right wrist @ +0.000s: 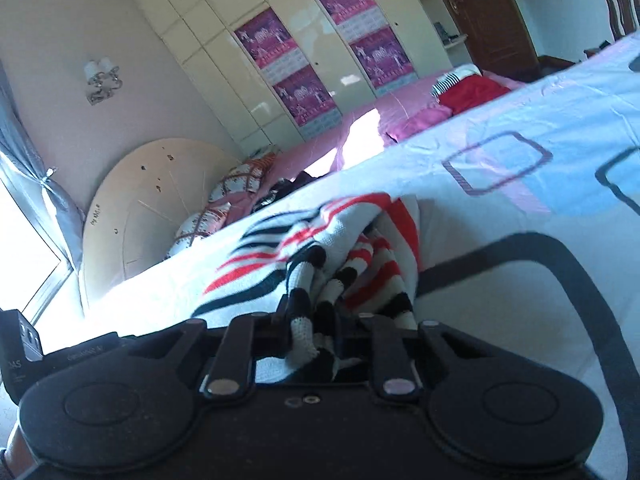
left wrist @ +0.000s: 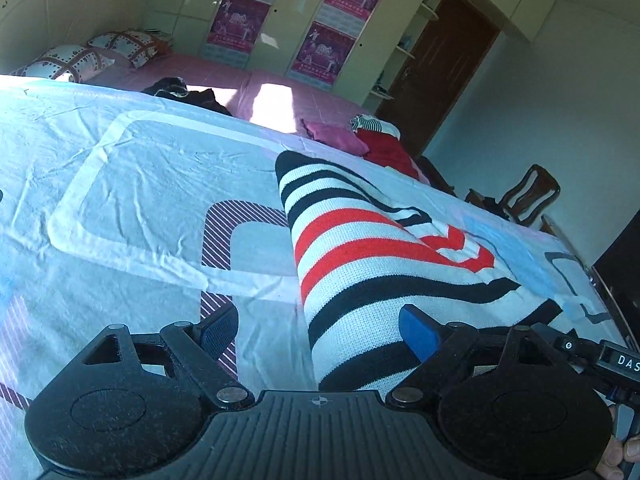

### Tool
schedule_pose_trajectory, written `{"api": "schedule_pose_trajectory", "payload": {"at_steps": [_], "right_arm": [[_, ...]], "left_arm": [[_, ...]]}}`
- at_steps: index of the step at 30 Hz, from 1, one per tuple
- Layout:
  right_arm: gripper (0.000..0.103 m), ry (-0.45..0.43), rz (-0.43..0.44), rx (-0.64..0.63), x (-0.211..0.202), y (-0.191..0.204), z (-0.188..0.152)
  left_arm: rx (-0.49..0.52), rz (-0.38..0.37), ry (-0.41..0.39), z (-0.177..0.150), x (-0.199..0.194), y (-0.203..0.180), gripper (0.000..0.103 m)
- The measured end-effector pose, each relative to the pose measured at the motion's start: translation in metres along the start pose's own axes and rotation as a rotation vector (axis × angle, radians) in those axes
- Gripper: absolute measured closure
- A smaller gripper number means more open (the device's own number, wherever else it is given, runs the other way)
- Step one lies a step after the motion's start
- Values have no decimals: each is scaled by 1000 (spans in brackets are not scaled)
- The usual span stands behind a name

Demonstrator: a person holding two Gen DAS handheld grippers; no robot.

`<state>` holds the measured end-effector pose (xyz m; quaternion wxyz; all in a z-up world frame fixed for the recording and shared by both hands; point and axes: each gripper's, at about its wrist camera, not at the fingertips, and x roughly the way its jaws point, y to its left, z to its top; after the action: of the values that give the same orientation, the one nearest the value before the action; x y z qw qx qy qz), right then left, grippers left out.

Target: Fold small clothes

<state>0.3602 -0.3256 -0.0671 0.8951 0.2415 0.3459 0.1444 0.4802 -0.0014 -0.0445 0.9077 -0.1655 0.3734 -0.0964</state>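
- Left wrist view: the striped sweater [left wrist: 360, 248] lies partly folded on the bedsheet [left wrist: 140, 184]; the left gripper [left wrist: 320, 332] hangs spread wide, empty, over its near edge
- The right gripper [right wrist: 324, 336] pinches the sweater's bunched hem; further folding likely remains

1. A bedroom in a home is shown, as is indicated by a wide bed [left wrist: 208, 80] covered with a pink sheet.
2. Patterned pillows [left wrist: 68, 62] are laid at the head of the bed, beneath a rounded pale headboard [right wrist: 148, 200].
3. A wall of glossy cream wardrobe doors [right wrist: 224, 52] is seen behind the bed, and purple calendar posters [right wrist: 280, 68] are stuck on them.
4. Loose clothes [left wrist: 384, 148] are piled on the pink sheet.
5. A dark wooden door [left wrist: 436, 68] and a wooden chair [left wrist: 528, 196] are seen at one side.
6. A curtained window [right wrist: 24, 216] and a wall lamp [right wrist: 100, 80] are seen at the other side.
7. A pale blue patterned bedsheet [left wrist: 120, 176] is spread in the foreground.
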Motion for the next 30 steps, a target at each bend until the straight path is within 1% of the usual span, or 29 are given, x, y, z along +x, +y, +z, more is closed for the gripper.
{"api": "schedule_pose_trajectory", "payload": {"at_steps": [1, 2, 4, 5, 6, 7, 8, 9, 10, 11, 13, 14, 15, 16, 17, 18, 20, 21, 22, 24, 27, 28, 30], "right_arm": [[84, 45, -17, 38, 9, -10, -4], [83, 80, -14, 73, 17, -19, -10], [81, 80, 32, 117, 15, -28, -10], [74, 74, 53, 143, 13, -31, -7], [65, 63, 79, 174, 10, -35, -3], [58, 52, 89, 189, 9, -37, 2], [45, 38, 89, 194, 9, -39, 6], [40, 30, 104, 209, 13, -42, 12], [39, 41, 121, 226, 17, -45, 17], [39, 65, 140, 248, 26, -49, 23], [44, 109, 172, 262, 45, -55, 31], [50, 134, 174, 256, 54, -56, 33], [54, 148, 176, 250, 59, -56, 36], [55, 155, 178, 244, 63, -57, 38], [63, 159, 178, 230, 66, -55, 41], [67, 164, 174, 207, 66, -53, 43], [72, 174, 154, 141, 69, -44, 45], [79, 174, 138, 101, 69, -40, 46], [81, 163, 125, 46, 66, -34, 47], [84, 116, 135, -26, 54, -25, 50], [85, 44, 165, -61, 33, -22, 52], [85, 39, 157, -62, 31, -24, 51], [85, 60, 119, -56, 37, -31, 45]], "left_arm": [[0, -2, 14, -1, 4, -1, 17], [-9, -2, 22, -3, 7, -2, 17], [-9, 2, 19, -2, 9, -4, 17], [-1, 7, 8, 0, 7, -6, 17], [5, 4, -6, 2, 5, -7, 17], [12, -9, -24, 5, 4, -8, 17], [15, -13, -34, 8, 4, -8, 17], [18, -9, -38, 12, 5, -8, 17], [19, -1, -38, 16, 8, -8, 17], [18, 8, -39, 19, 11, -7, 17], [9, 27, -25, 24, 21, -4, 17], [0, 34, -5, 25, 27, -2, 17], [-15, 23, 12, 24, 32, 1, 17], [-36, 9, 21, 23, 37, 5, 17], [-54, 0, 26, 21, 40, 7, 17], [-67, -7, 28, 20, 42, 9, 17], [-74, -10, 23, 18, 43, 9, 16], [-72, -8, 20, 18, 43, 8, 16], [-68, -6, 17, 18, 43, 6, 16], [-52, 2, 8, 19, 42, 0, 16], [-32, -3, -1, 20, 41, -6, 16], [-21, -2, 4, 19, 43, -8, 16], [-7, 6, 18, 16, 48, -11, 16]]}}
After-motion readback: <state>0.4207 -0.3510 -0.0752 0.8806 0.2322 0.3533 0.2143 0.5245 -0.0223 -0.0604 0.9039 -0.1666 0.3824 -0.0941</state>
